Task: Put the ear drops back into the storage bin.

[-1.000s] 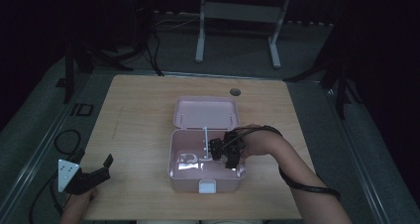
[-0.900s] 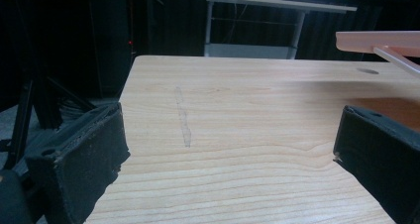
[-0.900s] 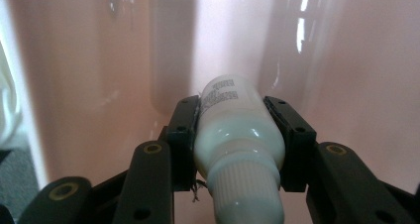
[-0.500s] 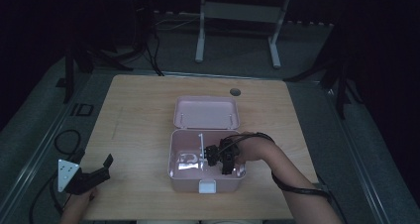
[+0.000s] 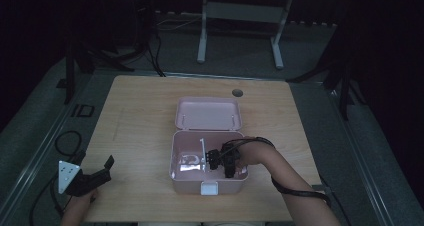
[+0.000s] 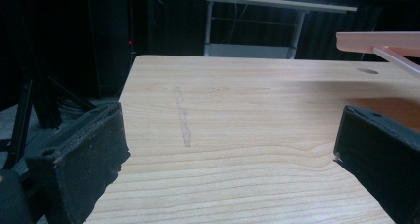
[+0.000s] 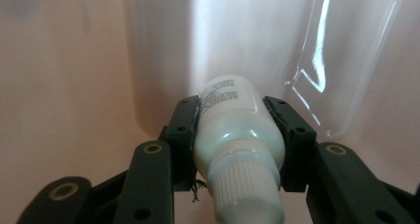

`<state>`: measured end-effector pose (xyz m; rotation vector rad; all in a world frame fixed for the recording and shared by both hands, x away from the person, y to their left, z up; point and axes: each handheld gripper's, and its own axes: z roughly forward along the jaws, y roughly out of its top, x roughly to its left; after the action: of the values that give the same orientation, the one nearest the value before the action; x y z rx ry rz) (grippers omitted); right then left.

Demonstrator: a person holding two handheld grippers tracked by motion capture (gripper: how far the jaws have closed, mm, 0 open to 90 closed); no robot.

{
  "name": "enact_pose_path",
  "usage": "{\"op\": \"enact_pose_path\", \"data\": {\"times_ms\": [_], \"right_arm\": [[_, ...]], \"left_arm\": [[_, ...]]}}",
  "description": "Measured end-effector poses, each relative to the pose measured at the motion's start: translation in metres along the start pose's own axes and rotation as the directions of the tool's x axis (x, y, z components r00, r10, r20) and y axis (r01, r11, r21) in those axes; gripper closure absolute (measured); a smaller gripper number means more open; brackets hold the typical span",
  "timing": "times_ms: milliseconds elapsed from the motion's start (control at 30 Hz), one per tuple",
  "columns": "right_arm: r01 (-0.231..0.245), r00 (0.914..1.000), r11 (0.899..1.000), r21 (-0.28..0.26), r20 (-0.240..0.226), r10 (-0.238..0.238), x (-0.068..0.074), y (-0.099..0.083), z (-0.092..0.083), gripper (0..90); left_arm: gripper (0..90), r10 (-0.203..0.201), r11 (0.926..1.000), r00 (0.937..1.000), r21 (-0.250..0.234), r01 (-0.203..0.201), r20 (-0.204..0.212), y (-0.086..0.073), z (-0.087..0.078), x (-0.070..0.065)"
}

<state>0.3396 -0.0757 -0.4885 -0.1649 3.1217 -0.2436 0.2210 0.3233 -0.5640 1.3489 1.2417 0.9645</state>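
Observation:
A pink box (image 5: 186, 183) stands open near the table's front edge, its lid (image 5: 208, 114) laid back behind it. My right gripper (image 5: 218, 162) reaches down inside the box, shut on a small white bottle (image 7: 234, 120) with a ribbed cap; the bottle's base points at the box's pink wall (image 7: 64, 75). A clear plastic piece (image 7: 346, 60) leans inside the box to the right of the bottle. My left gripper (image 5: 95, 173) rests open at the table's front left corner, its black pads (image 6: 84, 154) wide apart over bare wood, with nothing between them.
The wooden table (image 5: 145, 111) has a round cable hole (image 5: 237, 92) at the back. The pink lid's edge (image 6: 376, 38) shows at the upper right of the left gripper view. Metal stand legs (image 5: 240, 31) and cables lie on the floor beyond the table.
My right gripper has moved left and deeper into the box with the bottle. The left gripper has stayed where it was.

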Motion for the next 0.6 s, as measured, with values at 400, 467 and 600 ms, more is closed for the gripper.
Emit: {"op": "enact_pose_path", "data": {"times_ms": [400,467,600], "right_arm": [[-0.019,0.9998,1.0,0.002,-0.005,0.019,-0.0036,-0.0002,0.0045,59.1],[-0.017,0.9998,1.0,0.004,-0.006,0.017,-0.0036,-0.0001,0.0046,59.1],[-0.017,0.9998,1.0,0.007,-0.013,0.017,-0.0038,0.0002,0.0046,58.5]], "left_arm": [[0.4,0.0,1.0,1.0,0.0,0.0,0.0,0.0,-0.0001,-0.0001],[0.4,0.0,1.0,1.0,0.0,0.0,0.001,0.0,0.0,0.0],[0.4,0.0,1.0,1.0,0.0,0.0,0.0,0.0,0.0,-0.0001]]}}
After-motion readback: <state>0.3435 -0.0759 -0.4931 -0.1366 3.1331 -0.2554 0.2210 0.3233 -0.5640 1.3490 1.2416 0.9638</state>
